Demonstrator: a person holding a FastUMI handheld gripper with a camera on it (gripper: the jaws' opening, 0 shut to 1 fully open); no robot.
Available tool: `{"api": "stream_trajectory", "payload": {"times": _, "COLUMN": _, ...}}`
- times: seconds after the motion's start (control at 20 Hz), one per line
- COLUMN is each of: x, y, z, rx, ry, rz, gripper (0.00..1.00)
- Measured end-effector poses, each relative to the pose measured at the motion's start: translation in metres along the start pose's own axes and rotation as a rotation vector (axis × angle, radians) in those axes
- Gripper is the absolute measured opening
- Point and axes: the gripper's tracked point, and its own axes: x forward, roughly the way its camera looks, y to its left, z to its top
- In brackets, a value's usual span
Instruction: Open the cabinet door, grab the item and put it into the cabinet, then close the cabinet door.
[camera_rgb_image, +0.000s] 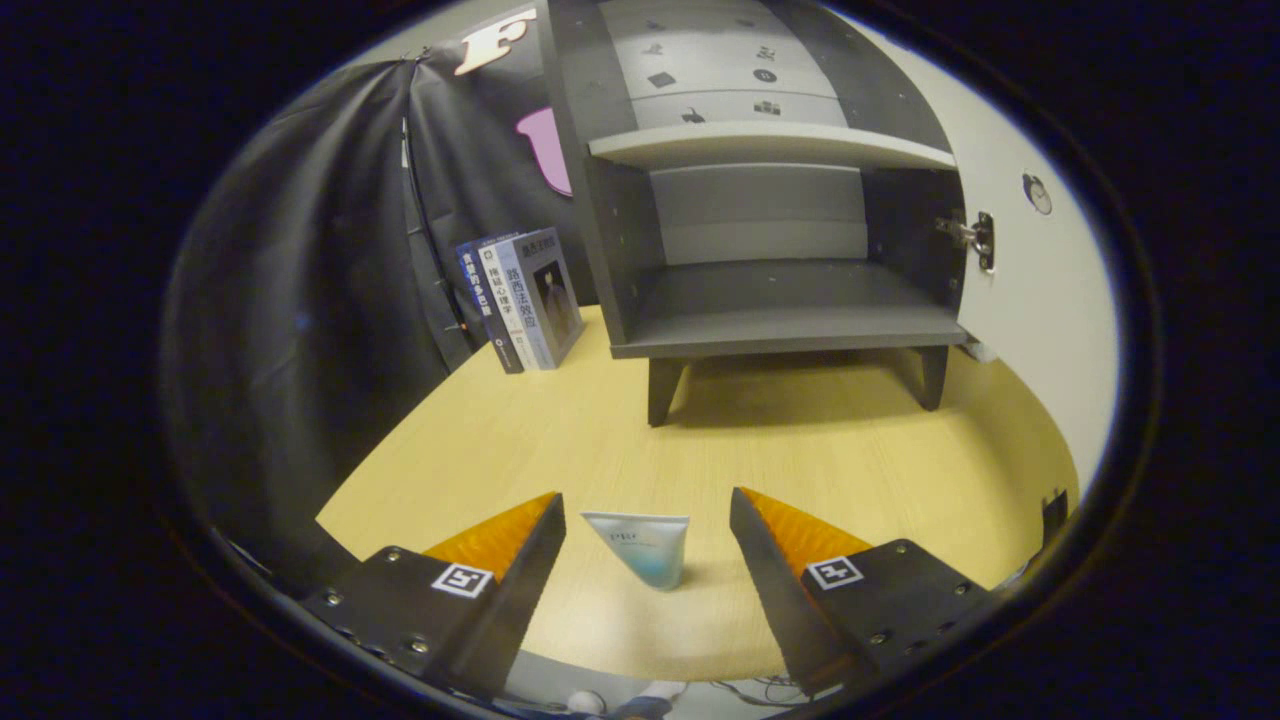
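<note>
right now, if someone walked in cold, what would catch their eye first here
First, the dark grey wooden cabinet standing on the pale yellow wooden table, its white door swung open to the right and both shelves bare. Next, the small white and blue squeeze tube standing on the table between the open tongs, neither finger touching it. A few upright books stand left of the cabinet.

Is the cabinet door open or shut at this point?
Open. The cabinet door is swung out to the side, exposing the cabinet's bare lower compartment. The gripper is open around the tube.
</note>
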Motion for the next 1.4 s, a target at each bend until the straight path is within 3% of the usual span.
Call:
{"api": "stream_trajectory", "payload": {"times": 0.1, "x": 0.011, "y": 0.001, "z": -0.014, "rx": 0.023, "ry": 0.029, "rz": 0.004, "gripper": 0.98}}
{"api": "stream_trajectory", "payload": {"times": 0.3, "x": 0.017, "y": 0.0, "z": -0.017, "rx": 0.076, "ry": 0.042, "rz": 0.014, "gripper": 0.56}}
{"api": "stream_trajectory", "payload": {"times": 0.7, "x": -0.027, "y": -0.014, "z": 0.074, "rx": 0.101, "ry": -0.074, "rz": 0.017, "gripper": 0.56}}
{"api": "stream_trajectory", "payload": {"times": 1.1, "x": -0.1, "y": -0.026, "z": 0.251, "rx": -0.057, "ry": -0.308, "rz": -0.044, "gripper": 0.55}}
{"api": "stream_trajectory", "payload": {"times": 1.4, "x": -0.099, "y": -0.042, "z": 0.373, "rx": -0.127, "ry": -0.49, "rz": -0.095, "gripper": 0.55}}
